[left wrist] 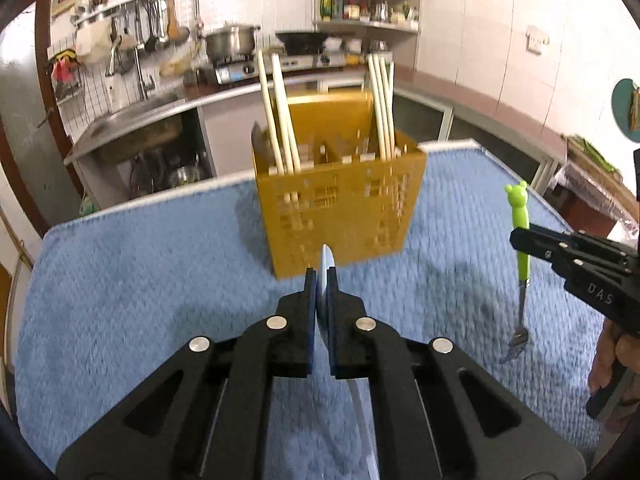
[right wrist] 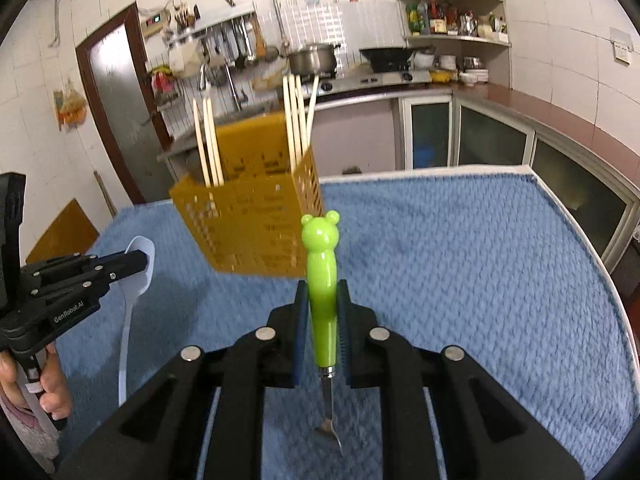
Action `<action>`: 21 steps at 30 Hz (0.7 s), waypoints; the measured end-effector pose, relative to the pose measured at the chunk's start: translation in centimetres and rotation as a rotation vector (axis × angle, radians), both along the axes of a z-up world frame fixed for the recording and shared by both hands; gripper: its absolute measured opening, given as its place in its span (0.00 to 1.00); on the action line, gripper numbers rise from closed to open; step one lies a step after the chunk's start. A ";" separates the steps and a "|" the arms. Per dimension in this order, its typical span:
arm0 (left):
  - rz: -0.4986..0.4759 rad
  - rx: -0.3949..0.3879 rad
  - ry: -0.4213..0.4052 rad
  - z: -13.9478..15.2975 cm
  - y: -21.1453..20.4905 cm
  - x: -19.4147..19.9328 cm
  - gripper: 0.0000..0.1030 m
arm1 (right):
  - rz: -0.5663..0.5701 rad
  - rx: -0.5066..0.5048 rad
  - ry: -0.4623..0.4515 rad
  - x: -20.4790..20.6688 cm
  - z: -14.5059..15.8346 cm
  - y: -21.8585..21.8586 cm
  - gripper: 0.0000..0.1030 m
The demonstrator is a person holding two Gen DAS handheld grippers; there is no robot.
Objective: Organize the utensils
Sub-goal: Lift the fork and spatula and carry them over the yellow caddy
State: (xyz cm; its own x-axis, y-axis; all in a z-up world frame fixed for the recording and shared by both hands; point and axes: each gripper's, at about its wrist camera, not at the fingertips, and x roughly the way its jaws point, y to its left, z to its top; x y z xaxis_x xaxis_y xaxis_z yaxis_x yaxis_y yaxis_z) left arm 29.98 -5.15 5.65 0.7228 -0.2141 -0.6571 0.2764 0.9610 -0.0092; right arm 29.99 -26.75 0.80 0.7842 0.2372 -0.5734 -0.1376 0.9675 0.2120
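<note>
A yellow perforated utensil caddy (left wrist: 340, 208) (right wrist: 252, 232) stands on the blue mat, with pale chopsticks (left wrist: 280, 116) (right wrist: 294, 120) upright in its compartments. My left gripper (left wrist: 321, 280) (right wrist: 138, 266) is shut on a white spoon (left wrist: 326, 258) (right wrist: 138, 280), held above the mat in front of the caddy, bowl upward and handle hanging down. My right gripper (right wrist: 323, 300) (left wrist: 520, 240) is shut on the green bear-headed handle of a small fork (right wrist: 322, 280) (left wrist: 520, 248). The fork's metal tines (left wrist: 516, 340) point down, off the mat, to the right of the caddy.
The blue mat (left wrist: 140, 280) (right wrist: 460, 260) covers the table. Behind it are a kitchen counter with a sink (left wrist: 136, 124), a pot on a stove (left wrist: 232, 40) and a shelf of bottles (right wrist: 452, 20). A person's hand (right wrist: 48, 380) holds the left gripper's handle.
</note>
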 end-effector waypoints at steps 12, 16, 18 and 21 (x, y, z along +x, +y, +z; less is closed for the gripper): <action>0.038 -0.089 -0.165 3.5 1.1 2.2 0.03 | -0.012 0.004 -0.098 0.8 2.8 0.6 0.14; 0.061 -0.083 -0.295 7.5 1.0 4.1 0.03 | -0.019 0.017 -0.170 2.2 6.6 0.6 0.14; 0.076 -0.074 -0.367 9.5 0.7 5.0 0.03 | -0.019 0.018 -0.202 3.2 8.3 0.8 0.14; 0.102 -0.055 -0.510 12.3 0.1 6.4 0.03 | -0.019 0.035 -0.256 5.0 10.9 1.3 0.14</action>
State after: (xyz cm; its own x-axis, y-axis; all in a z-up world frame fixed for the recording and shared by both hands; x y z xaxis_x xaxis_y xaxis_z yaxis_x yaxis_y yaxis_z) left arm 36.35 -5.08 17.92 0.9670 -0.1500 -0.2057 0.1638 0.9852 0.0514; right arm 35.03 -25.49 11.66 0.9072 0.2373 -0.3474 -0.1732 0.9632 0.2056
